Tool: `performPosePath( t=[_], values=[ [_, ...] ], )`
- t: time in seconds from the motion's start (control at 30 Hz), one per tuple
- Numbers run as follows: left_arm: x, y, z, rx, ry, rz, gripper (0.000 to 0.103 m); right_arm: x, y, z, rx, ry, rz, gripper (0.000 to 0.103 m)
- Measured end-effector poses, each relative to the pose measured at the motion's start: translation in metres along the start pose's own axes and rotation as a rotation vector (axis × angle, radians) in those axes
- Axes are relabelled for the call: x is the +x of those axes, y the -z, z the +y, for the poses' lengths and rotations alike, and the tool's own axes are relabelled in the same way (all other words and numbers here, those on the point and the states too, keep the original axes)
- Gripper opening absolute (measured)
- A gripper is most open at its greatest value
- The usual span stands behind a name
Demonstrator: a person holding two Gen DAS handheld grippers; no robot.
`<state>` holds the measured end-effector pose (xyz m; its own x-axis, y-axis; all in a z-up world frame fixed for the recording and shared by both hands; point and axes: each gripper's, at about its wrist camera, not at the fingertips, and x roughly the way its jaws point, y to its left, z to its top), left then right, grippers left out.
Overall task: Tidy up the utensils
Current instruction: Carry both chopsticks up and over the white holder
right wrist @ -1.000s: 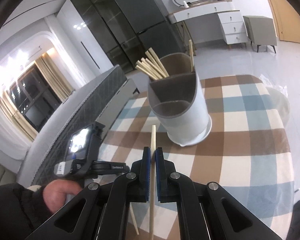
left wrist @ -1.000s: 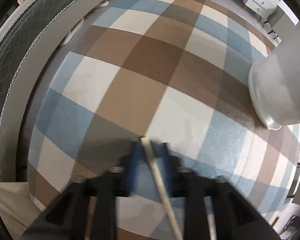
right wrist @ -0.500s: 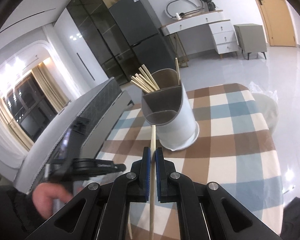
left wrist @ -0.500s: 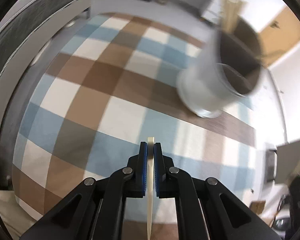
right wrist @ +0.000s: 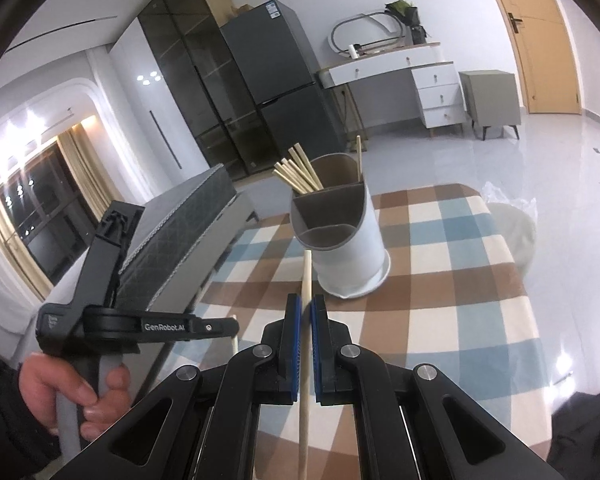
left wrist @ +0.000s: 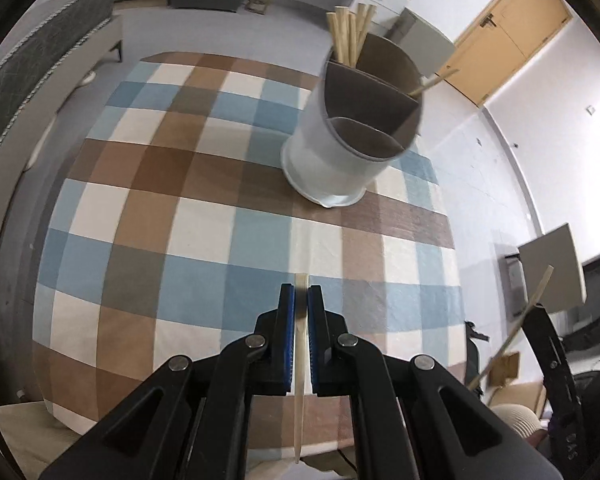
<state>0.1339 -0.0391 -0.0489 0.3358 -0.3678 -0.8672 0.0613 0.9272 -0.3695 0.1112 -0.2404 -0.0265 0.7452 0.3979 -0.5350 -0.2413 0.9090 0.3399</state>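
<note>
My left gripper (left wrist: 301, 294) is shut on a pale wooden chopstick (left wrist: 299, 400), held above the checked tablecloth (left wrist: 160, 208). The stick's end pokes just past the blue pads. My right gripper (right wrist: 305, 306) is shut on another chopstick (right wrist: 307, 276), whose tip points at the white utensil holder (right wrist: 352, 256). The holder (left wrist: 332, 160) stands upright on the cloth and has three compartments. Several chopsticks (right wrist: 296, 174) lean in the far one and a single chopstick (left wrist: 434, 81) in another. In the right wrist view the left gripper (right wrist: 226, 326) is at the left, gripped by a hand (right wrist: 100, 392).
A grey quilted bench (left wrist: 40, 64) runs along the table's left side. A fridge (right wrist: 284, 88), a white desk (right wrist: 404, 76) and a door (right wrist: 540, 36) stand beyond the table. A white stool (right wrist: 516, 232) sits at the table's far right.
My left gripper has risen off the cloth with its chopstick and tilted up, bringing the holder into view. My right gripper has drawn back from the holder, which looks smaller.
</note>
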Motion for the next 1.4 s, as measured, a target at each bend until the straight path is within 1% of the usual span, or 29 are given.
performPosePath(
  t=[0.2,0.37,0.43,0.57,0.63,0.7,0.73,0.83,0.93,1.0,1.03,1.1,1.2,1.23,1.4],
  values=[
    [-0.022,-0.011,-0.011,0.04,0.055,-0.024,0.001,-0.01,-0.014,0.002,-0.01,0.017,-0.037,0.004],
    [-0.044,-0.029,-0.02,0.048,0.129,-0.046,0.001,-0.009,-0.036,0.008,-0.047,0.029,-0.07,0.004],
    [-0.055,-0.04,-0.026,0.058,0.151,-0.069,0.001,-0.008,-0.049,0.012,-0.068,0.03,-0.092,0.004],
    [-0.088,-0.072,-0.037,0.066,0.215,-0.143,0.001,-0.006,-0.084,0.02,-0.115,0.027,-0.153,0.004],
    [-0.103,-0.088,-0.043,0.076,0.223,-0.194,0.001,-0.003,-0.105,0.025,-0.139,0.025,-0.195,0.004],
    [-0.121,-0.109,-0.048,0.078,0.24,-0.269,0.001,0.002,-0.121,0.029,-0.162,0.025,-0.231,0.004],
    [-0.125,-0.115,-0.048,0.074,0.243,-0.293,0.001,0.005,-0.131,0.032,-0.177,0.026,-0.258,0.004],
    [-0.14,-0.144,-0.051,0.073,0.261,-0.402,0.001,0.018,-0.159,0.036,-0.217,0.028,-0.332,0.004],
    [-0.136,-0.169,-0.05,0.063,0.268,-0.461,0.001,0.036,-0.179,0.039,-0.242,0.035,-0.368,0.004],
    [-0.127,-0.185,-0.048,0.052,0.276,-0.479,0.001,0.052,-0.193,0.037,-0.248,0.036,-0.396,0.004],
    [-0.121,-0.194,-0.047,0.039,0.268,-0.494,0.001,0.057,-0.197,0.037,-0.249,0.038,-0.405,0.004],
    [-0.107,-0.207,-0.043,0.023,0.28,-0.49,0.001,0.077,-0.207,0.034,-0.247,0.042,-0.412,0.004],
    [-0.088,-0.224,-0.037,0.005,0.267,-0.502,0.001,0.1,-0.215,0.029,-0.252,0.046,-0.415,0.004],
    [-0.081,-0.227,-0.036,0.002,0.251,-0.509,0.001,0.104,-0.216,0.028,-0.256,0.048,-0.416,0.004],
    [-0.059,-0.233,-0.029,-0.014,0.235,-0.531,0.001,0.132,-0.211,0.021,-0.279,0.054,-0.42,0.004]
  ],
)
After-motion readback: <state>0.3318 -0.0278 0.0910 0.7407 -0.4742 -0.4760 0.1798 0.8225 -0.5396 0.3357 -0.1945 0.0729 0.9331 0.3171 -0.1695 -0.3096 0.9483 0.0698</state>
